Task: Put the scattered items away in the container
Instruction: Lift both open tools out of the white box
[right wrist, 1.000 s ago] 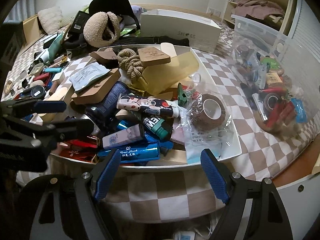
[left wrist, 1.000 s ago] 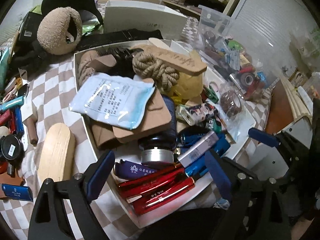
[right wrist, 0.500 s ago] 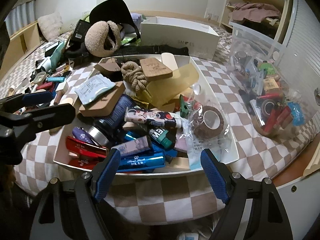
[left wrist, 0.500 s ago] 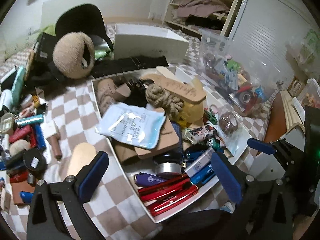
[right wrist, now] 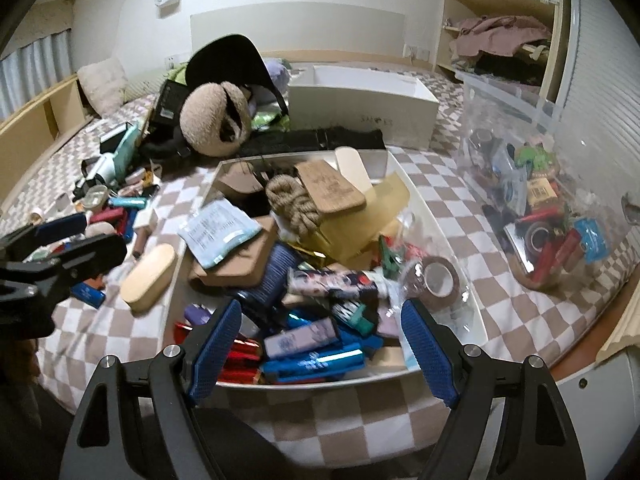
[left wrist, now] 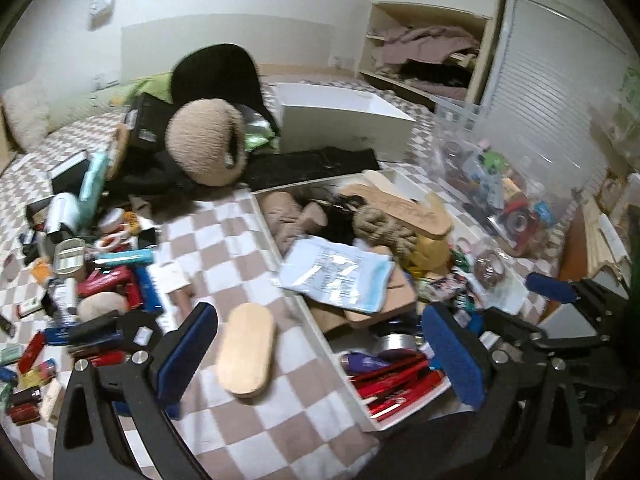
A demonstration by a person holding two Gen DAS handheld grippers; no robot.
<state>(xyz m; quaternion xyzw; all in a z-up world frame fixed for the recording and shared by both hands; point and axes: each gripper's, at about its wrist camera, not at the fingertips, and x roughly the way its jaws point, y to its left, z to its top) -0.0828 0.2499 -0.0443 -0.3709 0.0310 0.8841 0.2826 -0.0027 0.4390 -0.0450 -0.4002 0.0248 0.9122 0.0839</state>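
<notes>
A white tray (left wrist: 273, 240) on the checkered bed holds a rope coil (left wrist: 380, 228), a blue packet (left wrist: 336, 276), cardboard pieces, tubes and red sticks (left wrist: 396, 380). My left gripper (left wrist: 316, 332) is open wide with nothing between its fingers. It hovers over the tray's left wall and a wooden oval piece (left wrist: 246, 354) lying on the bed. Several small scattered items (left wrist: 100, 280) are heaped further left. My right gripper (right wrist: 322, 320) is open and empty above the tray's near end (right wrist: 320, 384). The left gripper's fingers (right wrist: 60, 240) show at the left of the right wrist view.
A white shoe box (left wrist: 344, 120), a fluffy beige hat (left wrist: 208, 148) and a black cap lie behind the tray. A clear plastic bin (right wrist: 532, 200) full of items stands to the right. A shelf with clothes (right wrist: 500, 36) is at the back.
The left gripper's jaws have spread wider, and it has pulled up and away from the red sticks, which lie in the tray; more of the left-hand heap shows. The right gripper has risen a little.
</notes>
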